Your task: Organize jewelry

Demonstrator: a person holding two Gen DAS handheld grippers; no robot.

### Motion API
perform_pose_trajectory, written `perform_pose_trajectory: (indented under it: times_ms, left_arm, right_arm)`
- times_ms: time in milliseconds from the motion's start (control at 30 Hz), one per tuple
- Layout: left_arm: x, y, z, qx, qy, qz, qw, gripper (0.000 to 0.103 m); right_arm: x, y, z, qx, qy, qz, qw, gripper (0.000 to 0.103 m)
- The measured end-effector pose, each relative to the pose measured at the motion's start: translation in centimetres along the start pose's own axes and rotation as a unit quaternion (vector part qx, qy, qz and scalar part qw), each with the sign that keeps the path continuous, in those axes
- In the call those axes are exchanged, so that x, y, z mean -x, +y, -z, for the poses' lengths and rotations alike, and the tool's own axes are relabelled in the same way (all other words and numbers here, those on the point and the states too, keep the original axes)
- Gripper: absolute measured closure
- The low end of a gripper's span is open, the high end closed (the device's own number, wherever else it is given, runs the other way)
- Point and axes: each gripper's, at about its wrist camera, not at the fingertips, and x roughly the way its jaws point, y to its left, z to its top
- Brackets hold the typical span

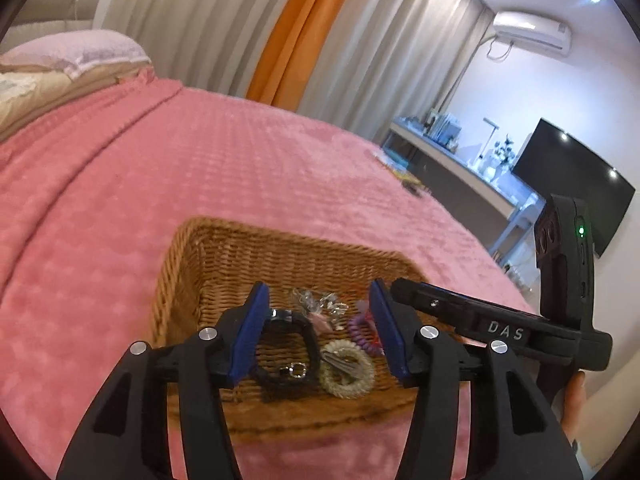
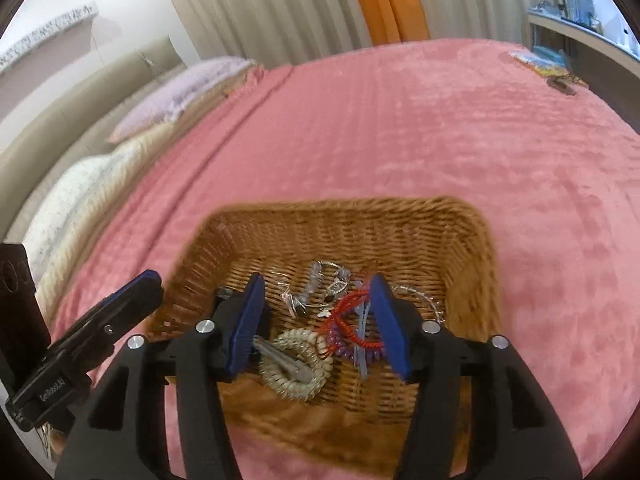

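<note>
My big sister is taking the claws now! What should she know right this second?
Left claw: open, empty, above the wicker basket.
Right claw: open, empty, above the same basket.
The basket sits on the pink blanket. Inside it, mixed together: a cream coil hair tie, a red coil hair tie, a purple coil hair tie, a black band and silver pieces.
Done: nothing sorted that shows.
Left: pick the pieces apart and arrange them.

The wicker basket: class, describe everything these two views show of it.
The wicker basket is rectangular, woven of tan-brown strands, with rounded corners and sloping walls. It sits upright and open on the pink bedspread. Inside lie a pale coil hair tie, a red coil, silvery jewelry and a black band. Both open grippers hover above it.
</note>
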Motion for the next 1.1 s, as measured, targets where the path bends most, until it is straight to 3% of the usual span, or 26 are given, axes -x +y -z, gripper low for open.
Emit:
perform_pose_trajectory:
  times_ms: [100,233,500,733,833,933,1100]
  left_arm:
    - [3.2,-0.7,0.0,-0.001,-0.027,0.005,0.9996,0.039]
    - [6.8,-2.0,0.7,-0.02,-0.052,0.004,0.9984,0.035]
    - [12.5,-4.3,4.5,-0.059,-0.111,-0.063,0.9901,0.013]
    - [13.8,-4.7,9.4,-0.081,-0.134,-0.143,0.9771,0.011]
    - [13.5,-4.8,11.8,-0.095,-0.152,-0.181,0.967,0.011]
    - [13.2,-4.3,12.8,-0.084,-0.155,-0.187,0.9664,0.011]
    - [13.0,-4.2,13.4,-0.083,-0.162,-0.209,0.9608,0.008]
  right_arm:
    - [2.8,0.6,0.4,0.01,-0.022,0.003,1.0,0.051]
    - [6.9,2.0,2.0,0.038,-0.066,0.021,0.997,0.047]
    - [13.5,4.0,7.7,0.075,-0.166,0.043,0.982,0.033]
    - [14.1,3.9,13.6,0.078,-0.193,0.085,0.974,0.031]
    - [13.6,3.2,15.8,0.075,-0.2,0.099,0.972,0.031]
    - [12.7,3.2,16.8,0.079,-0.199,0.097,0.972,0.031]
    - [12.2,4.5,17.7,0.115,-0.217,0.12,0.962,0.031]
